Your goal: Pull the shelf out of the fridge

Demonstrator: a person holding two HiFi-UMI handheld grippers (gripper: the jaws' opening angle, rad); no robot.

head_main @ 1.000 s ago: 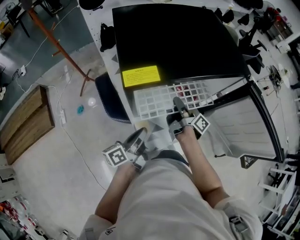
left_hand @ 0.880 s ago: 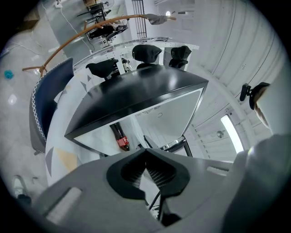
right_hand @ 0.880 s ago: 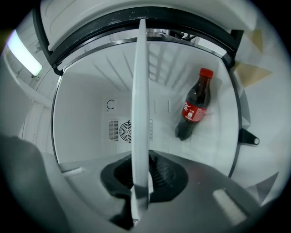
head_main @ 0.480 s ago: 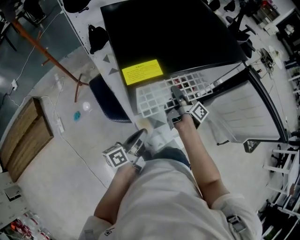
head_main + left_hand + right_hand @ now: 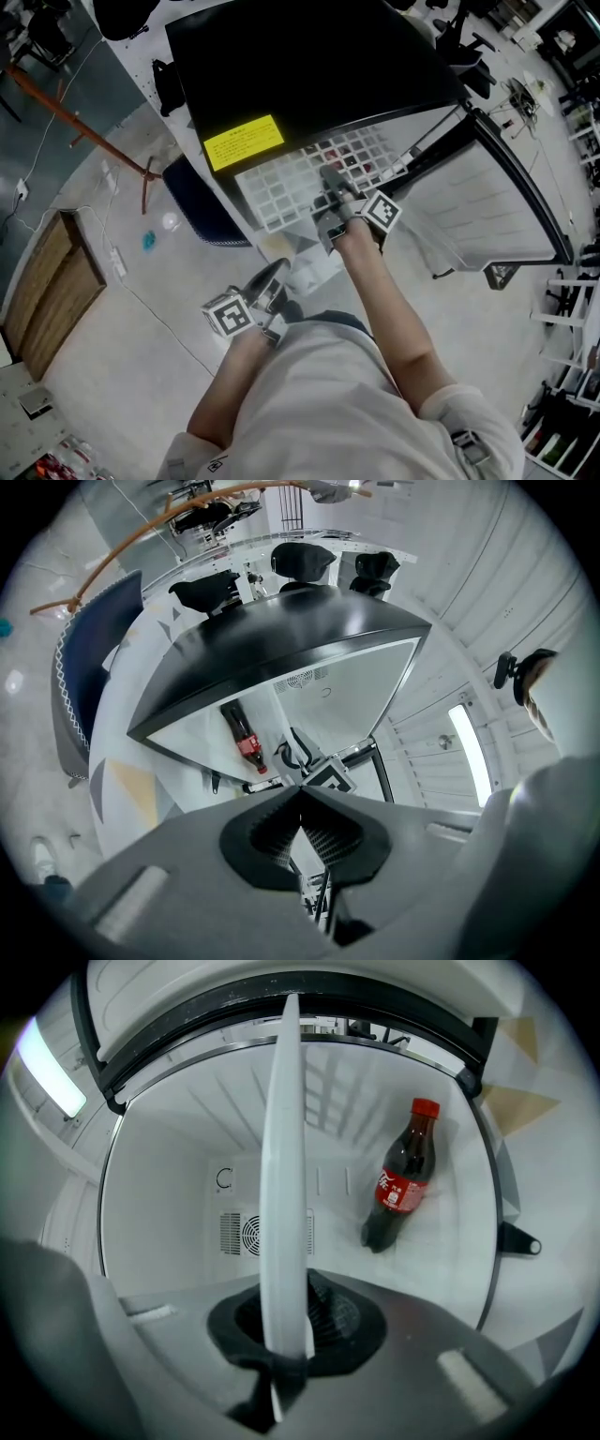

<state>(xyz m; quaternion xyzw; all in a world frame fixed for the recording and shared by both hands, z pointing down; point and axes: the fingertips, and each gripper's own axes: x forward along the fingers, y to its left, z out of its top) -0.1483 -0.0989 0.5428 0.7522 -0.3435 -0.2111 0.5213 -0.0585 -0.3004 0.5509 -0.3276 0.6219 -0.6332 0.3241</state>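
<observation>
Pulling is, in my judgement, the step in hand. At the left a dark blue chair (image 5: 202, 202) stands just beside the fridge, out of the shelf's path. The left gripper (image 5: 270, 279) hangs low near the person's body, well apart from the fridge. Its jaws are pressed together with nothing between them, so it does no work now. In the middle stands the small fridge with a black top (image 5: 300, 66) and a yellow label (image 5: 244, 142) near its front edge. The white plastic grid shelf (image 5: 281, 183) is partly out: its front part sticks out past the black top, while its back part is inside the cabinet. The right gripper (image 5: 330, 187) is clamped on the front rim of this shelf, jaws closed tight on the thin white plastic, which runs edge-on between the pads in the right gripper view. Beyond it a dark cola bottle with a red cap (image 5: 398, 1185) is inside the white cabinet; I cannot tell what it rests on. At the right the fridge door (image 5: 487, 206) stands wide open. To pull well, I think the gripper should draw straight toward the person and hold the shelf level, because one grip at the middle of a wide, light grid may let it twist and jam in its side rails. The free left gripper could support the front edge when the back comes free, so that the shelf does not drop.
</observation>
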